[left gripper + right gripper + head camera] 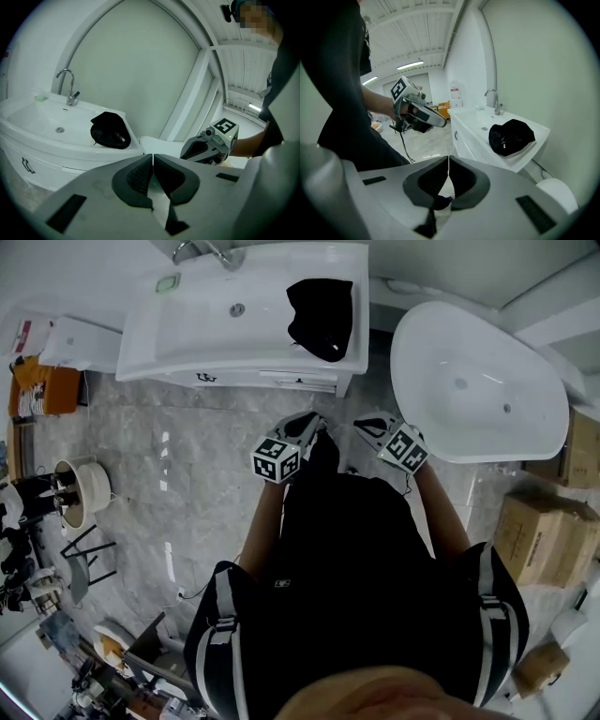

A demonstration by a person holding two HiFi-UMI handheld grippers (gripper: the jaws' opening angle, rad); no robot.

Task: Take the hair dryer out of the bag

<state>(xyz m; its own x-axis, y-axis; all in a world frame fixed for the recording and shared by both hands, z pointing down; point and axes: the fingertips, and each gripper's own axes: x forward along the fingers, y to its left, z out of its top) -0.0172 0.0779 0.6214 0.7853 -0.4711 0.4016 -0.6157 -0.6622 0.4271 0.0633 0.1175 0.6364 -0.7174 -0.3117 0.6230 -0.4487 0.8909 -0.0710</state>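
While the left gripper [312, 421] and right gripper [364, 425] (both closed) hover, the bag [321, 317] lies well ahead.

The left forearm [265, 521] and right forearm [442, 507] reach forward side by side at the centre of the head view, holding the left tongs [312, 423] and right tongs [371, 426] near each other, both tilted downward, jaws closed and empty.
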